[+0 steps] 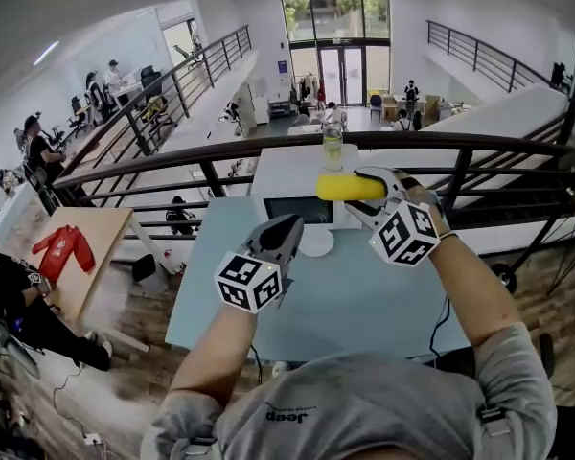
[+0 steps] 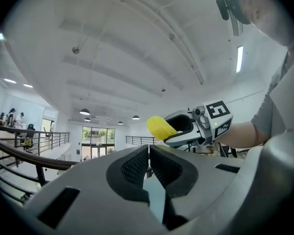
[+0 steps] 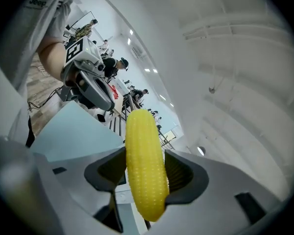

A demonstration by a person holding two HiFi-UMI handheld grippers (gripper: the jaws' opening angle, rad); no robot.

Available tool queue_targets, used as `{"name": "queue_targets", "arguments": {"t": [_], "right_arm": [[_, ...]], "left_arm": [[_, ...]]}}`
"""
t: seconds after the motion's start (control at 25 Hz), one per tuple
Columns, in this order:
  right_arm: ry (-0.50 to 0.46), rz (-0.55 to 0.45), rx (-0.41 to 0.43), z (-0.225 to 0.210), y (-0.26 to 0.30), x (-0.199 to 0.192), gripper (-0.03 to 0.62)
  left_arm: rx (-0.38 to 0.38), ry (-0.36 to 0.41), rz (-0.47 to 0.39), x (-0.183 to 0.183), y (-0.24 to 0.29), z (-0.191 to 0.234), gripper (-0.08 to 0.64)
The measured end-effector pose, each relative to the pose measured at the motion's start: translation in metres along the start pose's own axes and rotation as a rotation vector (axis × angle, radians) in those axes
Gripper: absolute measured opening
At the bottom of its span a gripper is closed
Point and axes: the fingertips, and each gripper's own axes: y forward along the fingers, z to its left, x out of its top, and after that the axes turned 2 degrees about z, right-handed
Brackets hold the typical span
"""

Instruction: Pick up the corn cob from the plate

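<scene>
Corn cob (image 1: 348, 187) held clamped in right gripper (image 3: 146, 174), above plate (image 1: 317, 244). Left gripper (image 2: 149, 163) closed, empty. "Jeep" read on shirt (image 1: 289, 412).

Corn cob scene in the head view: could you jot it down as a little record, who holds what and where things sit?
Corn cob: yellow, held in the air, crosswise between the jaws of the right claw
Right claw: shut on the corn cob
Left claw: jaws together, nothing between them
Plate: white, on the table, partly hidden behind the left claw
Table: light blue, below both claws
</scene>
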Motion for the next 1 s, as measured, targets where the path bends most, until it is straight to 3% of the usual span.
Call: {"name": "queue_targets", "arguments": {"t": [0.28, 0.6, 0.72, 0.88, 1.0], "right_arm": [[0.003, -0.072, -0.039, -0.007, -0.033, 0.019, 0.252], [0.072, -0.081, -0.066, 0.019, -0.038, 0.061, 0.252], [0.177, -0.08, -0.046, 0.04, -0.028, 0.088, 0.252], [0.377, -0.112, 0.006, 0.078, -0.012, 0.13, 0.252], [0.546, -0.129, 0.046, 0.109, 0.003, 0.14, 0.252]], "left_arm": [[0.02, 0.039, 0.015, 0.013, -0.018, -0.023, 0.026], [-0.011, 0.014, -0.024, 0.012, -0.077, -0.002, 0.026], [-0.033, -0.008, -0.017, 0.004, -0.116, 0.022, 0.026], [-0.067, -0.017, 0.017, -0.011, -0.174, 0.052, 0.026], [-0.102, -0.038, 0.041, -0.035, -0.203, 0.068, 0.026]]}}
